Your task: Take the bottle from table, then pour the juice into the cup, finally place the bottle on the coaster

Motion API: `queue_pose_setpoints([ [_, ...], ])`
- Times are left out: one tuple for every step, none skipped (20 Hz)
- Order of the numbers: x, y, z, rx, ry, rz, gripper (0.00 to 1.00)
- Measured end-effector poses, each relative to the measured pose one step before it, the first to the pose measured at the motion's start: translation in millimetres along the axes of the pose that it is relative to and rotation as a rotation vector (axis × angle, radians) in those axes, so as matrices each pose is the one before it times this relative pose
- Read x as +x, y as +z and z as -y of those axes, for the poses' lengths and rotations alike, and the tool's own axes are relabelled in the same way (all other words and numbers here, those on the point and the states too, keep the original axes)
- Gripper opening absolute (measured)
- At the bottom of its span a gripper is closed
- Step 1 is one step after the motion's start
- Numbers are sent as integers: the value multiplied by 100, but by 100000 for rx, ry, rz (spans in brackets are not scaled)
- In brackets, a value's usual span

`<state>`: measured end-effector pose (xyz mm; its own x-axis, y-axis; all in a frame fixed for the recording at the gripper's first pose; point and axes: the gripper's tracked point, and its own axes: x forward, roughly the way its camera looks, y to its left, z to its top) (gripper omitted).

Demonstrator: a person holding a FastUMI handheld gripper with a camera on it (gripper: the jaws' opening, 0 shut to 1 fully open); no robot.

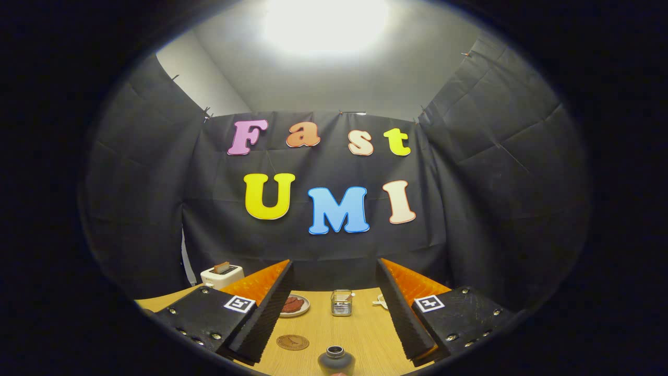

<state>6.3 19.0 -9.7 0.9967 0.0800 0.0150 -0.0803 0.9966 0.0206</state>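
The tool [334, 313] is held level above the near edge of the wooden counter [365, 334], looking straight along it toward the black cloth wall. Its two fingers [261, 313] are spread wide apart, black ribbed pads facing inward with orange backs, and nothing sits between the pads at their height.

The dark bottle [336, 360] stands upright at the near edge of the counter, low between the fingers and touched by neither; its round mouth faces up. Just beyond it and a little toward the left finger lies the round brown coaster [293, 342], flat on the wood. Farther on, about mid-counter, stands the clear glass cup [342, 303], apart from both bottle and coaster.

Near the far edge, a small plate [294, 305] with something red on it sits partly behind the left finger. A white toaster [222, 275] stands at the far left corner.
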Motion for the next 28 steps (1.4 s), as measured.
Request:
queue_pose_setpoints([
  [76, -558, 104, 54, 535, -710, 95],
  [-93, -527, -34, 460, 519, -845, 95],
  [8, -567, 3, 612, 431, -957, 95],
  [-95, -561, 51, 560, 247, -754, 95],
  [-63, -755, 84, 674, 374, -942, 95],
  [-4, -841, 51, 631, 302, -1068, 95],
  [76, -1016, 51, 550, 341, -1495, 95],
  [18, -1093, 20, 570, 558, -1865, 95],
  [-42, -1109, -20, 343, 504, -1844, 95],
  [107, -999, 116, 221, 600, -2115, 95],
  [27, -935, -70, 335, 1011, -1698, 95],
  [161, -829, -46, 106, 931, -1400, 95],
  [52, -871, 49, -337, 598, -1424, 95],
  [132, -916, 62, -703, 820, -1776, 95],
  [120, -952, -35, -607, 764, -1628, 96],
  [108, -716, -20, -492, 695, -1356, 96],
  [148, -757, 16, -258, 572, -1367, 96],
  [147, -747, 24, -51, 433, -1509, 96],
  [154, -856, 38, 8, 326, -1558, 96],
  [182, -809, 48, -132, 343, -1693, 96],
  [47, -718, 32, -273, 234, -1038, 96],
  [116, -542, 62, -383, 486, -923, 96],
  [145, -784, -10, -630, 447, -1109, 96],
  [313, -751, 99, -884, 128, -1332, 96],
  [236, -779, 112, -391, 81, -1361, 96],
  [279, -683, -9, 268, 191, -1524, 96],
  [206, -848, 0, 446, 272, -1709, 96],
  [257, -747, -44, 249, 404, -1728, 96],
])
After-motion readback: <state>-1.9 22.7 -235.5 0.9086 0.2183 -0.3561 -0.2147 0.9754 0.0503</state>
